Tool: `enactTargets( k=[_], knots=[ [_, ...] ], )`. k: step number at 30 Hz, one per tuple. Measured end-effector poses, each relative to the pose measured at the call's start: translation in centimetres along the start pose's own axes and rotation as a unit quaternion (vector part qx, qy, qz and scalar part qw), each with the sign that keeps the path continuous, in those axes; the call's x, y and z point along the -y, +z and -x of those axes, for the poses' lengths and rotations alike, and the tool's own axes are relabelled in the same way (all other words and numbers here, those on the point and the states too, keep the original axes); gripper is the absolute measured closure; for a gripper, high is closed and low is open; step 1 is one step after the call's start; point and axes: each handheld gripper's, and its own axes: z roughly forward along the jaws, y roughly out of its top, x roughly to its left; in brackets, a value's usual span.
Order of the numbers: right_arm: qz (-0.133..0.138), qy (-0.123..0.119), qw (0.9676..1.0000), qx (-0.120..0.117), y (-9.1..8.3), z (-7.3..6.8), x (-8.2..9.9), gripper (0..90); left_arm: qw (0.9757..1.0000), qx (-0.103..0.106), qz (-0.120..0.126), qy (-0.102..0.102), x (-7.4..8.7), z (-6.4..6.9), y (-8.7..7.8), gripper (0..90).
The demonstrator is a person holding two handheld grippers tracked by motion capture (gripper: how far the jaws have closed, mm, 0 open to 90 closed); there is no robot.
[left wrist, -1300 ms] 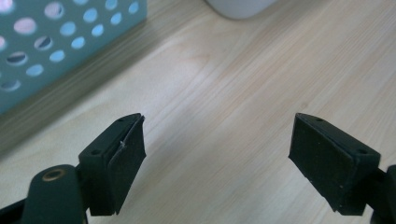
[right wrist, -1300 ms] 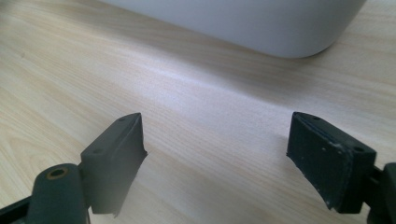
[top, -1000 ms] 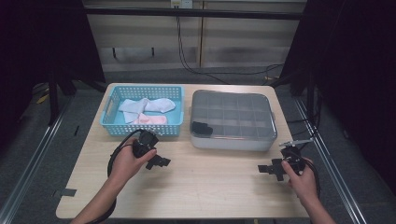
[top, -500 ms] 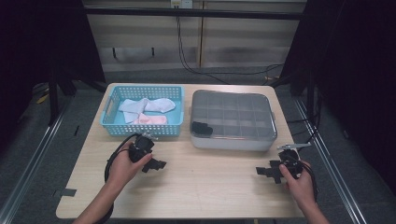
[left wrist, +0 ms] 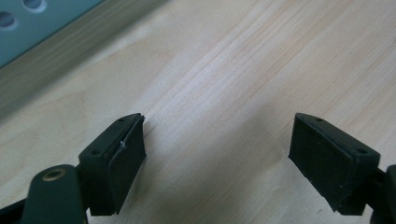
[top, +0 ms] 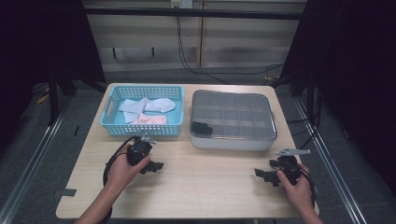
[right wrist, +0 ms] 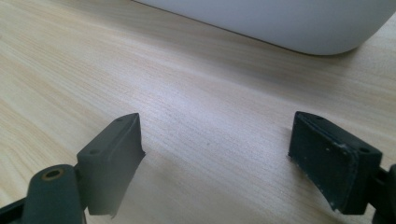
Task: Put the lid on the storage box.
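Resting low on table (top: 201, 186), both empty: L gripper (top: 156, 166) lower left, released; R gripper (top: 261, 175) lower right, released.

Your wooden table (top: 210, 186) carries two containers side by side at its far half: a blue basket (top: 108, 122) on your left, with pale socks (top: 147, 106) inside, and a grey compartment box (top: 233, 141) on your right. The near half shows bare wood grain.

Left claw (top: 156, 166) jaws apart, right claw (top: 261, 174) jaws apart, both low
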Motion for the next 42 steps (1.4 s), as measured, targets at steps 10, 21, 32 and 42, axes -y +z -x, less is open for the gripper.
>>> enactTargets(
  k=[10, 21, 32, 42],
  knots=[
    [0.028, -0.019, 0.9993, 0.016, 0.2, -0.4, 0.8, 16.5, 0.9996, -0.007, 0.024, 0.016, 0.8, -0.1, 0.1, 15.6],
    [0.044, -0.036, 0.9979, 0.031, 0.4, -0.8, 1.3, 16.3, 0.9977, -0.015, 0.054, 0.039, 1.7, 0.3, 0.4, 10.0],
    [0.037, -0.049, 0.9971, 0.045, 0.5, -1.3, 1.3, 15.6, 0.9965, -0.006, 0.072, 0.042, 2.2, 0.5, 0.7, 3.1],
    [0.032, -0.067, 0.9957, 0.056, 0.7, -1.6, 1.3, 14.4, 0.9942, -0.005, 0.093, 0.054, 2.9, 0.4, 0.8, 0.0]
  ],
)
